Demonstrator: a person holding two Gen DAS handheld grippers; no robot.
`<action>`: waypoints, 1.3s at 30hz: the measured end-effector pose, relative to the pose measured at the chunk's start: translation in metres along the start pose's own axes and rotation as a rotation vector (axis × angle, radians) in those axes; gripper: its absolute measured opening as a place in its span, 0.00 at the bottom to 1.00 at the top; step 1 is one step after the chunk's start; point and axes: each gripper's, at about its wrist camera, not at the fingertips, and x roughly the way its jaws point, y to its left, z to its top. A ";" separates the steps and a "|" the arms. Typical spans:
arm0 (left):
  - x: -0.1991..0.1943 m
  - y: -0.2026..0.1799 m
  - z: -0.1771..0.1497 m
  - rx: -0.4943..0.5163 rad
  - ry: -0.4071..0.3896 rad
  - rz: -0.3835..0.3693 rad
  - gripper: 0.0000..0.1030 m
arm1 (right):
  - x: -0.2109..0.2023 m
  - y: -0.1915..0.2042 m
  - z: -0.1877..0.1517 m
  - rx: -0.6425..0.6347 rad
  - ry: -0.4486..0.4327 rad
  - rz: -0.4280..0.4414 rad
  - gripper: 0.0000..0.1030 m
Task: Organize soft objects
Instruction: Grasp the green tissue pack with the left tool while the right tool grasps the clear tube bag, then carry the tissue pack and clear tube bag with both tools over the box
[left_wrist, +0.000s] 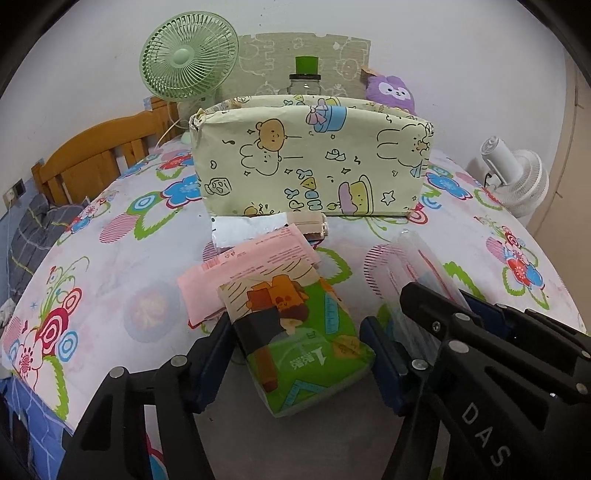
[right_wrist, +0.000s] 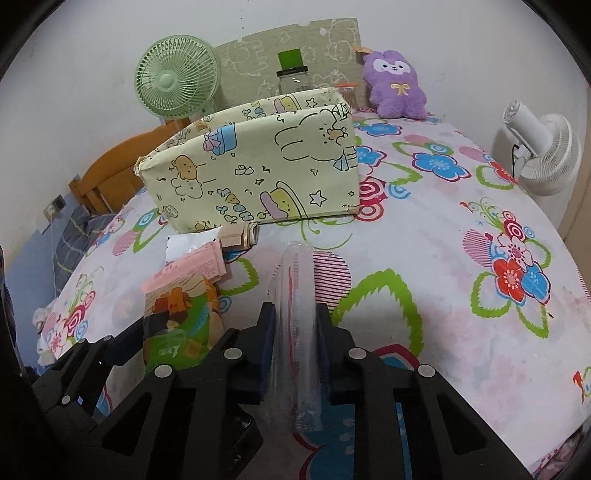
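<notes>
With the cartoon-print box (left_wrist: 314, 155) standing ahead on the bed (right_wrist: 461, 332), we are straddling the green tissue pack (left_wrist: 299, 347) with the wide-open left hand-held gripper (left_wrist: 295, 354) while our right hand-held gripper (right_wrist: 295, 332) is clamping a clear plastic pack (right_wrist: 297, 314).

Green desk fan (left_wrist: 188, 55): far left, before the wall, above a wooden headboard (left_wrist: 92, 158). Clear glass jar with green lid (left_wrist: 304, 79): far centre, before a printed board (left_wrist: 303, 55). White fan (left_wrist: 517, 181): far right, off the bed. Floral bedsheet (left_wrist: 110, 266): covers the bed. Dark plaid fabric (left_wrist: 33, 229): left edge.
</notes>
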 end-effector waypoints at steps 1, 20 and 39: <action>0.000 0.000 0.001 0.000 -0.001 -0.001 0.67 | -0.001 0.000 0.000 -0.001 -0.003 -0.002 0.21; -0.021 -0.003 0.022 0.000 -0.037 -0.026 0.65 | -0.027 0.003 0.019 0.016 -0.058 -0.007 0.19; -0.059 -0.001 0.055 0.016 -0.102 -0.055 0.64 | -0.071 0.015 0.048 0.033 -0.142 -0.032 0.19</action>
